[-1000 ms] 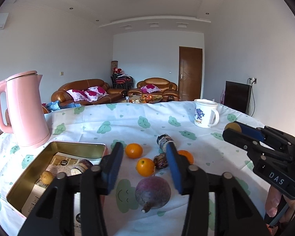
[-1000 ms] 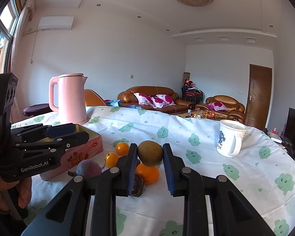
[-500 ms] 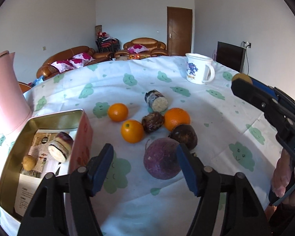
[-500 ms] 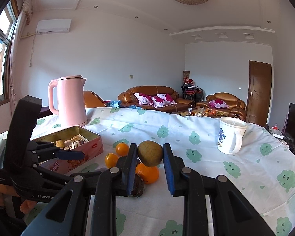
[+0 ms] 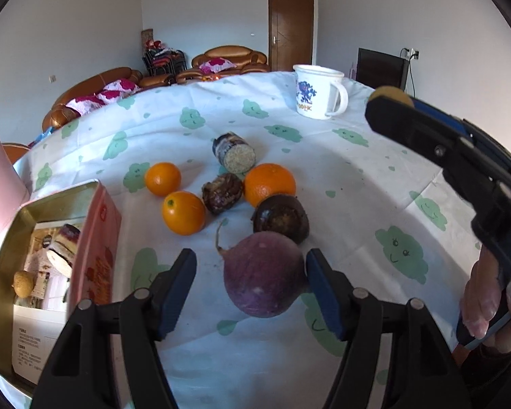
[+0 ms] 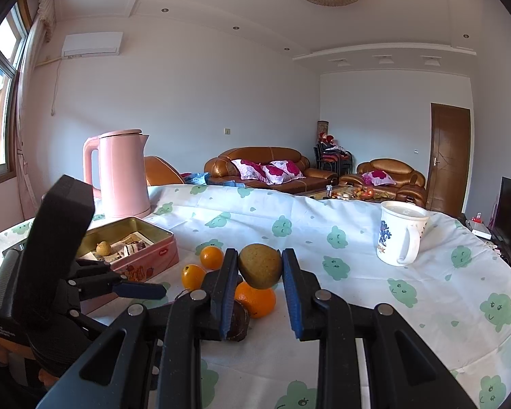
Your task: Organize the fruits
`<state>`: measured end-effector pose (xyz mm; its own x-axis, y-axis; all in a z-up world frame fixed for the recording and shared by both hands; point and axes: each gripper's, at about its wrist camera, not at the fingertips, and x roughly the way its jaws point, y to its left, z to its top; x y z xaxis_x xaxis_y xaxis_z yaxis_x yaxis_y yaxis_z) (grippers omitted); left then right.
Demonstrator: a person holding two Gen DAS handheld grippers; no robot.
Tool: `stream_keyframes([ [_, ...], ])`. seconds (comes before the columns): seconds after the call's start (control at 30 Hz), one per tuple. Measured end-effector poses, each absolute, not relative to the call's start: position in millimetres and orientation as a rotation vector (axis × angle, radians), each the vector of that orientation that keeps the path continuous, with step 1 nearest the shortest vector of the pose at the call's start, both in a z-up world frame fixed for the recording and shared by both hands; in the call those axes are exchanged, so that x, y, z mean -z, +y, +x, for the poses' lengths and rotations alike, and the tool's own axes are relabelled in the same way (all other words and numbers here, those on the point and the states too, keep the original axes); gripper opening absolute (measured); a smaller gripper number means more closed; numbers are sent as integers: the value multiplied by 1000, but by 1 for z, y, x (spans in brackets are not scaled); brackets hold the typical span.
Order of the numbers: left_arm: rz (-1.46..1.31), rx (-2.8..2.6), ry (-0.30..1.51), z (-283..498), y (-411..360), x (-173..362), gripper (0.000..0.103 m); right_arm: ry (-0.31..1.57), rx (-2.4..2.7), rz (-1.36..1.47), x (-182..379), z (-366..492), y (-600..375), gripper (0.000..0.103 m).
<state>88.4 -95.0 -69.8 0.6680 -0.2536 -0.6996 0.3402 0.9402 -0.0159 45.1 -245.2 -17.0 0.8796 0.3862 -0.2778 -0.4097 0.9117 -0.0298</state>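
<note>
My left gripper (image 5: 251, 272) is open, its jaws on either side of a round purple fruit (image 5: 264, 274) lying on the tablecloth; the right jaw is at the fruit, the left jaw apart from it. Behind it lie a dark fruit (image 5: 280, 218), three oranges (image 5: 183, 213) (image 5: 162, 179) (image 5: 269, 184) and two brownish pieces. My right gripper (image 6: 259, 266) is shut on a brown-green fruit (image 6: 260, 266), held above the table. It also shows in the left wrist view (image 5: 391, 102).
A pink tin (image 5: 95, 238) with gold inside stands at the left, holding a small yellow fruit (image 5: 23, 283) and a cut piece. A pink kettle (image 6: 122, 170) stands behind it. A white mug (image 5: 318, 92) stands far right.
My left gripper has dropped lower and moved forward, so its open jaws now flank the purple fruit. My right gripper has kept its fruit and hardly moved.
</note>
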Motion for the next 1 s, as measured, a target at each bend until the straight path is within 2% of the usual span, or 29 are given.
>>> stream_keyframes([
  [0.13, 120, 350, 773, 88, -99, 73, 67, 269, -416, -87, 17, 45, -245, 28],
  [0.2, 102, 394, 781, 87, -101, 74, 50, 268, -416, -87, 17, 45, -245, 28],
  [0.4, 100, 385, 746, 81, -99, 73, 49, 258, -414, -87, 17, 44, -245, 28],
  [0.73, 105, 263, 549, 60, -71, 37, 49, 261, -421, -122, 18, 39, -236, 28],
  [1.0, 81, 145, 462, 55, -33, 19, 49, 278, -479, -140, 12, 43, -217, 28],
])
